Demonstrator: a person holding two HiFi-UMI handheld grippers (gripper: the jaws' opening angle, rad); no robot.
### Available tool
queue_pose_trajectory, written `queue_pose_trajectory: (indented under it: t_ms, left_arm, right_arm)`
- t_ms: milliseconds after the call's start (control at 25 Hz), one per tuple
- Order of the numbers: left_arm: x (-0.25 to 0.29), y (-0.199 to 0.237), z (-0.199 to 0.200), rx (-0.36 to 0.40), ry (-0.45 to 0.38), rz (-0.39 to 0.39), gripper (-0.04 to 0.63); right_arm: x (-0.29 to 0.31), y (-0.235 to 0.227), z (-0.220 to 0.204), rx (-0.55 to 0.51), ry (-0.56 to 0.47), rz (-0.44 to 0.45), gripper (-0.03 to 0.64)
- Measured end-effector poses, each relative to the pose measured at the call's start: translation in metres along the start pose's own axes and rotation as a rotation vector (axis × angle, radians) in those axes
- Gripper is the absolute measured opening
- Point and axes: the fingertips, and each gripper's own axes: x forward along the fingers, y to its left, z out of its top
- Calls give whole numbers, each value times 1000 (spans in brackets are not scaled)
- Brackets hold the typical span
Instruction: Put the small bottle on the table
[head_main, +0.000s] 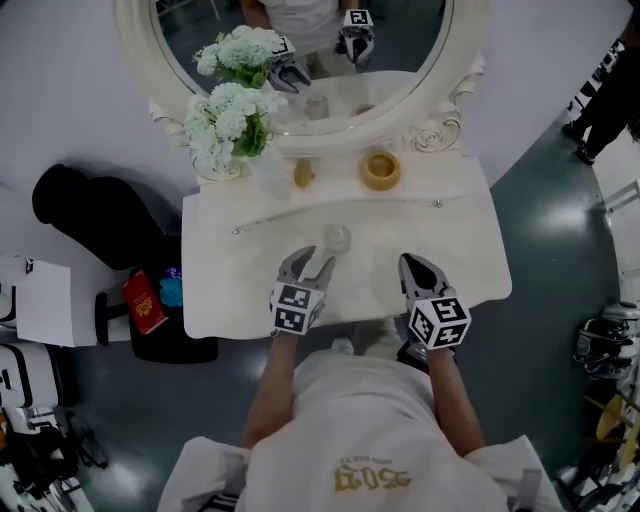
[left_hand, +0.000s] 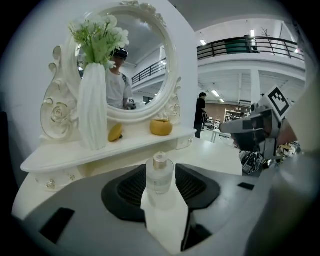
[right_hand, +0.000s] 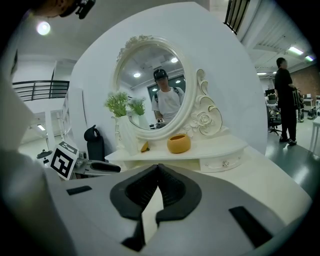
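The small clear bottle (head_main: 338, 238) with a pale cap stands upright on the white dressing table (head_main: 450, 250), near its middle. My left gripper (head_main: 311, 262) is just behind it and partly open. In the left gripper view the bottle (left_hand: 160, 175) shows in the gap between the dark pads (left_hand: 127, 192); I see no pressing contact. My right gripper (head_main: 412, 262) hovers over the table's front right, its jaws (right_hand: 157, 166) shut with the tips together and nothing between them.
On the raised back shelf stand a white vase of flowers (head_main: 232, 120), a small yellow object (head_main: 303, 174) and a yellow bowl (head_main: 380, 170), under an oval mirror (head_main: 300, 60). A black bag (head_main: 90, 215) and a red box (head_main: 145, 302) lie left of the table.
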Motion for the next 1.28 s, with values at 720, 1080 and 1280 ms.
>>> queue_pose_trajectory:
  t_ms: [720,1080,1280]
  left_arm:
    - [-65,-7,52,-92,-173,15,15]
    - [-69,-11,51,-86,-177,-3,15]
    - [-69,-10,47,-95,-169,-12,15]
  right_arm:
    - [-22,39,-3,8,-42,44,12]
    - [-23,43,-2,-5,-46,45,12]
    - [-23,43,-2,-3,-41,50,12]
